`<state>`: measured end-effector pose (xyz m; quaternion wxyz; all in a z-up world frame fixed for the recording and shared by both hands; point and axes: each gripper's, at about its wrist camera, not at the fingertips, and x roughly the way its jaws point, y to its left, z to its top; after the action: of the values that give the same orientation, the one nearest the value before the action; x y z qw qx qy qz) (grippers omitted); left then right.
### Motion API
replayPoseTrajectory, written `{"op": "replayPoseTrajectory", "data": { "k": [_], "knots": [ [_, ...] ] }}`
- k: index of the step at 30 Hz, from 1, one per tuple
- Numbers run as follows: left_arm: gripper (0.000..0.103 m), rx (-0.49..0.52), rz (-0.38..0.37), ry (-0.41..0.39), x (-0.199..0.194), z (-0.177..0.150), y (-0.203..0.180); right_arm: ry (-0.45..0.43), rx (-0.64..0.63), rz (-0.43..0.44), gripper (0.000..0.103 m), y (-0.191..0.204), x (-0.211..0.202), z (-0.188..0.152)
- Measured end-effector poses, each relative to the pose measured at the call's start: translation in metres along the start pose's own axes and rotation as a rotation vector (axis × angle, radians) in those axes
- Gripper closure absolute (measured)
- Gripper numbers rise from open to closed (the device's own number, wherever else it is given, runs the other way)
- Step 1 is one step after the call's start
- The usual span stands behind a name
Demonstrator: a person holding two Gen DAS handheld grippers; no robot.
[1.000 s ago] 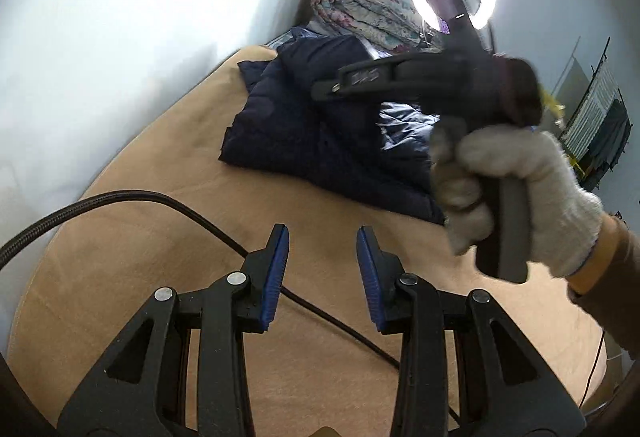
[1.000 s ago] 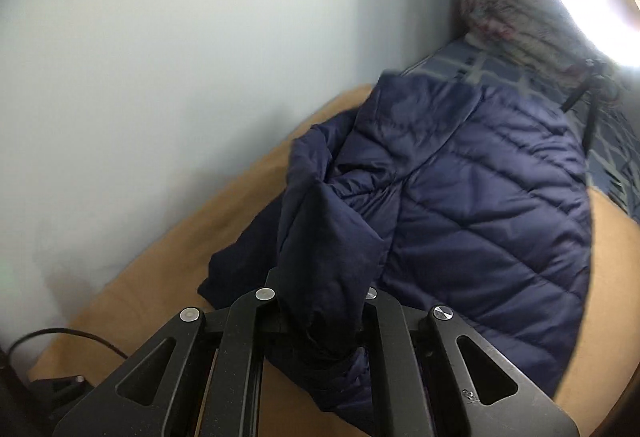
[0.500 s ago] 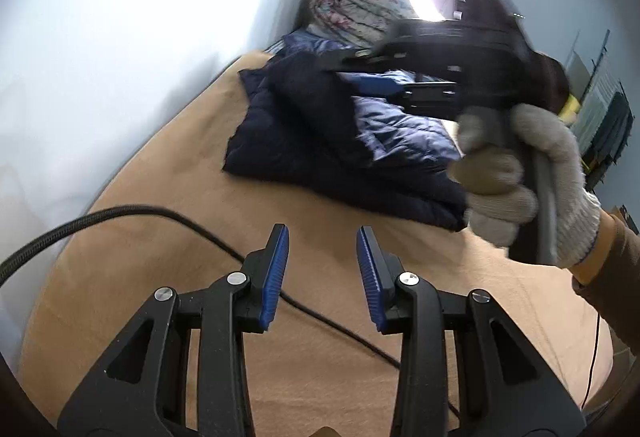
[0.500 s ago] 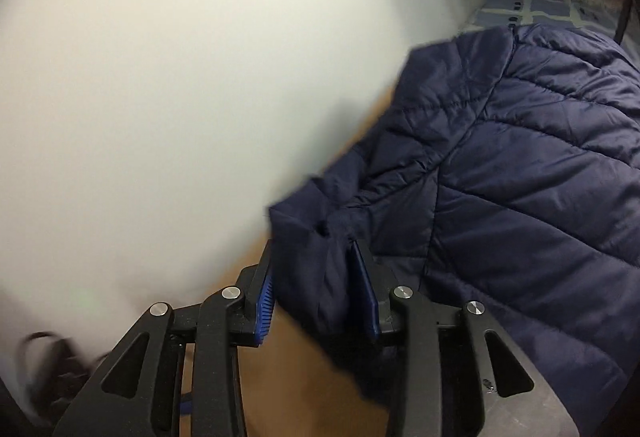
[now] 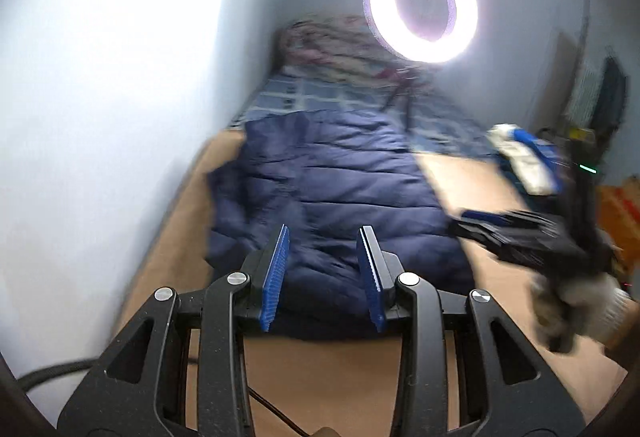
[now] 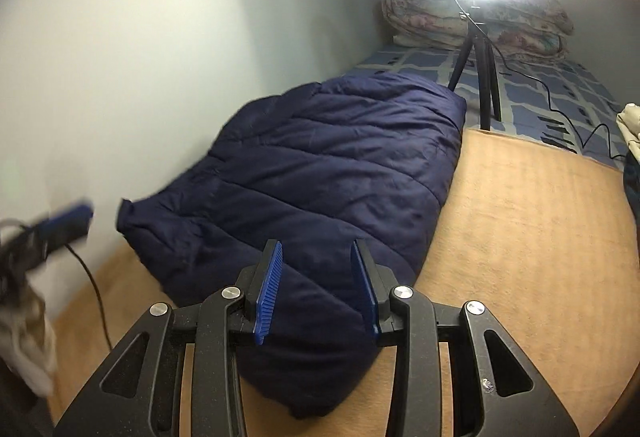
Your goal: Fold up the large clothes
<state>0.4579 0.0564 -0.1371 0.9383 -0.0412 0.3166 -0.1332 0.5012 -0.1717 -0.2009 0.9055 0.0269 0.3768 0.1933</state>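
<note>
Right wrist view, tan bed cover (image 6: 520, 205), pale wall (image 6: 120, 57), both tools parted, empty.

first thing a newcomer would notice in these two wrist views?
The glaring white ring light on its black tripod dominates the far end of the bed, in front of a rolled floral quilt. Next comes the navy quilted puffer jacket, lying folded lengthwise on the tan blanket beside the pale wall. Both grippers hover open over its near end: the left gripper and the right gripper, blue pads apart and holding nothing.
</note>
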Motion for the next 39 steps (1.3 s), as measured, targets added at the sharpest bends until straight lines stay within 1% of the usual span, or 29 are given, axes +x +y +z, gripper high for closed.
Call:
{"op": "replayPoseTrajectory", "data": {
  "k": [1, 3, 5, 6, 7, 8, 9, 10, 12, 14, 15, 16, 18, 20, 21, 22, 23, 24, 25, 26, 27, 30, 33, 34, 35, 36, 38, 39],
  "knots": [
    [0.068, -0.008, 0.018, 0.015, 0.009, -0.001, 0.006, 0.012, -0.02, -0.007, 0.068, 0.003, 0.006, -0.004],
    [0.068, -0.027, 0.094, 0.059, 0.035, -0.011, 0.025, 0.036, -0.056, -0.022, 0.068, 0.019, 0.008, -0.016],
    [0.068, -0.02, 0.167, 0.089, 0.053, -0.028, 0.041, 0.051, -0.102, -0.049, 0.068, 0.029, 0.014, -0.026],
    [0.065, -0.013, 0.199, 0.112, 0.064, -0.039, 0.05, 0.062, -0.135, -0.061, 0.068, 0.033, 0.019, -0.03],
    [0.06, -0.01, 0.207, 0.122, 0.07, -0.049, 0.052, 0.073, -0.16, -0.067, 0.068, 0.036, 0.024, -0.033],
    [0.06, -0.021, 0.193, 0.143, 0.075, -0.057, 0.056, 0.086, -0.184, -0.071, 0.068, 0.039, 0.022, -0.035],
    [0.06, -0.038, 0.183, 0.153, 0.075, -0.057, 0.059, 0.095, -0.197, -0.071, 0.068, 0.04, 0.021, -0.035],
    [0.06, -0.042, 0.185, 0.143, 0.073, -0.056, 0.06, 0.101, -0.199, -0.065, 0.068, 0.04, 0.019, -0.032],
    [0.06, -0.025, 0.196, 0.135, 0.067, -0.054, 0.058, 0.094, -0.152, -0.029, 0.068, 0.03, 0.009, -0.028],
    [0.06, -0.03, 0.188, 0.125, 0.058, -0.054, 0.056, 0.068, -0.078, 0.013, 0.059, 0.015, -0.002, -0.026],
    [0.06, -0.039, 0.172, 0.115, 0.051, -0.052, 0.055, 0.052, -0.043, 0.021, 0.049, 0.007, -0.005, -0.027],
    [0.06, -0.042, 0.157, 0.089, 0.04, -0.05, 0.052, 0.038, -0.01, 0.026, 0.041, -0.002, -0.008, -0.027],
    [0.06, -0.026, 0.146, 0.06, 0.029, -0.042, 0.046, 0.035, 0.071, 0.032, 0.038, -0.022, -0.009, -0.028],
    [0.06, -0.036, 0.125, 0.041, 0.023, -0.03, 0.047, 0.051, 0.199, 0.067, 0.038, -0.047, -0.005, -0.031],
    [0.058, -0.059, 0.111, 0.039, 0.023, -0.024, 0.051, 0.063, 0.264, 0.093, 0.037, -0.058, -0.001, -0.033],
    [0.047, -0.092, 0.097, 0.04, 0.026, -0.018, 0.057, 0.076, 0.32, 0.124, 0.036, -0.067, 0.003, -0.036],
    [0.04, -0.129, 0.077, 0.051, 0.033, -0.013, 0.064, 0.089, 0.372, 0.159, 0.036, -0.075, 0.008, -0.039],
    [0.033, -0.161, 0.052, 0.086, 0.045, -0.009, 0.071, 0.097, 0.407, 0.183, 0.036, -0.08, 0.011, -0.042],
    [0.033, -0.177, 0.037, 0.115, 0.052, -0.007, 0.073, 0.106, 0.445, 0.212, 0.036, -0.086, 0.016, -0.047],
    [0.033, -0.195, 0.039, 0.145, 0.063, -0.007, 0.078, 0.113, 0.469, 0.236, 0.036, -0.09, 0.021, -0.05],
    [0.033, -0.194, 0.051, 0.159, 0.07, -0.007, 0.078, 0.117, 0.484, 0.256, 0.035, -0.093, 0.025, -0.052],
    [0.035, -0.128, 0.112, 0.207, 0.093, -0.016, 0.076, 0.113, 0.496, 0.299, 0.035, -0.094, 0.028, -0.051],
    [0.039, -0.098, 0.105, 0.233, 0.107, -0.025, 0.072, 0.136, 0.472, 0.347, 0.035, -0.085, 0.031, -0.052],
    [0.043, -0.099, 0.1, 0.239, 0.109, -0.026, 0.071, 0.143, 0.455, 0.358, 0.037, -0.082, 0.033, -0.051],
    [0.044, -0.108, 0.086, 0.255, 0.113, -0.028, 0.071, 0.152, 0.443, 0.372, 0.041, -0.079, 0.034, -0.05],
    [0.045, -0.113, 0.085, 0.271, 0.117, -0.028, 0.072, 0.174, 0.436, 0.398, 0.057, -0.075, 0.039, -0.05],
    [0.046, -0.103, 0.092, 0.292, 0.12, -0.028, 0.069, 0.178, 0.447, 0.397, 0.065, -0.073, 0.039, -0.049],
    [0.046, -0.096, 0.097, 0.301, 0.12, -0.027, 0.067, 0.178, 0.454, 0.397, 0.071, -0.073, 0.039, -0.049]
  ]
}}
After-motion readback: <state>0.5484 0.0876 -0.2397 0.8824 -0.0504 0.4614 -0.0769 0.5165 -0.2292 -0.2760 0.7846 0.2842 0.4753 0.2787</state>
